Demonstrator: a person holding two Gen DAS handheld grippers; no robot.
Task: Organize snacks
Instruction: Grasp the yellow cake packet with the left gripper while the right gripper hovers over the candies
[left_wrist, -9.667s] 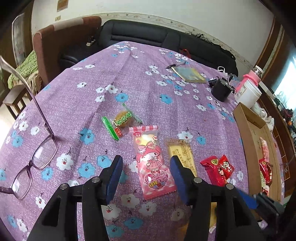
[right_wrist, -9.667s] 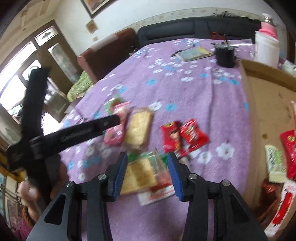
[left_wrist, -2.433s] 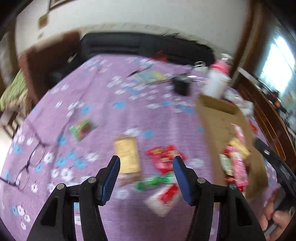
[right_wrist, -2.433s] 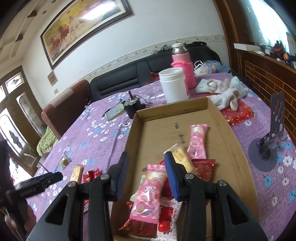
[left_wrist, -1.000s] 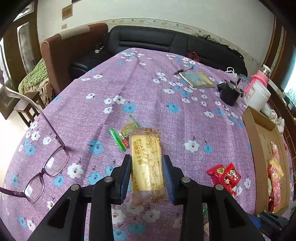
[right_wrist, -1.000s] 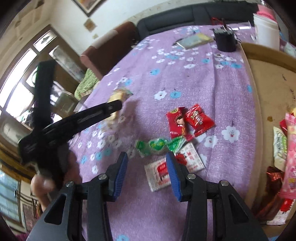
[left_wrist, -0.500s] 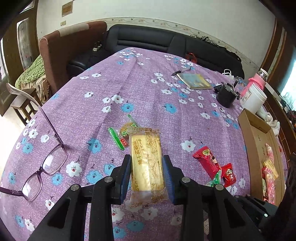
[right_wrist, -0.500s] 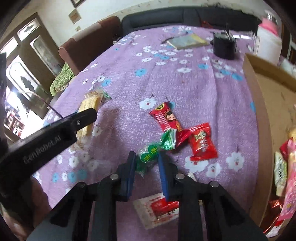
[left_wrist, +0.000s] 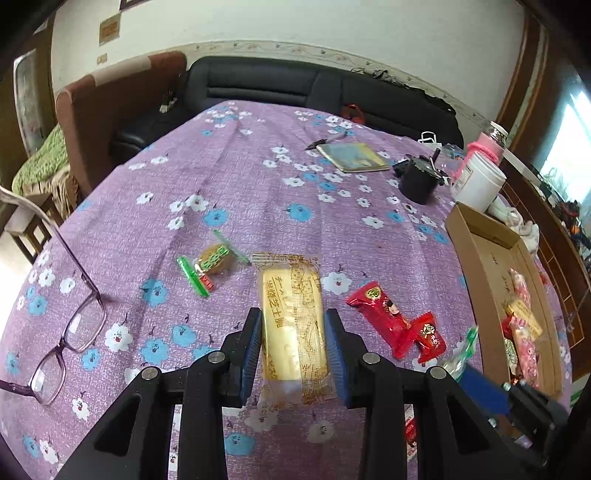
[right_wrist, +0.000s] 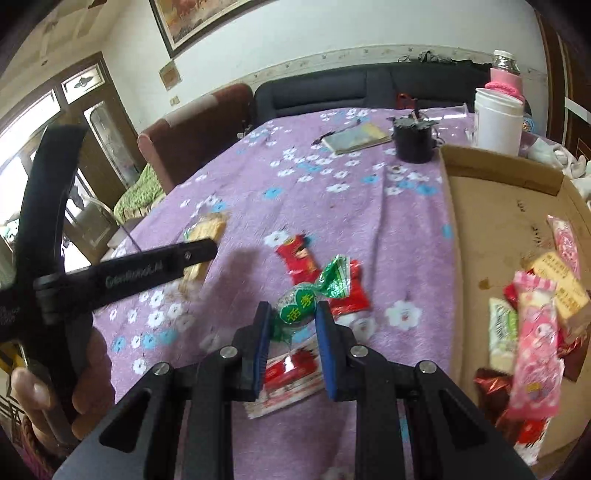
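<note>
Left wrist view: the left claw (left_wrist: 293, 349) sits at lower centre, its blue pads clamped on a long yellow cake bar (left_wrist: 293, 325) in a clear wrapper that is held off the purple flowered table (left_wrist: 258, 192). Left of the bar lies a green-ended snack packet (left_wrist: 210, 264); to its right, two red candy packets (left_wrist: 397, 325) lie on the cloth. A pair of glasses (left_wrist: 62, 343) rests at the left edge, and the cardboard tray (left_wrist: 476, 258) with several snacks inside runs along the right edge. At lower right a blue pad of the right claw shows with a green wrapper at its tip.

Right wrist view: the right claw (right_wrist: 291, 338) is at lower centre, clamped on a green-wrapped candy (right_wrist: 301, 301) — lifted above the red packets and a red-and-white sachet (right_wrist: 288, 373) on the table. The tray fills the right side, a pink packet (right_wrist: 535, 343) on the heap inside. At the left, a hand (right_wrist: 59, 373) holds the left claw's black frame, with the yellow bar at its tip.
</note>
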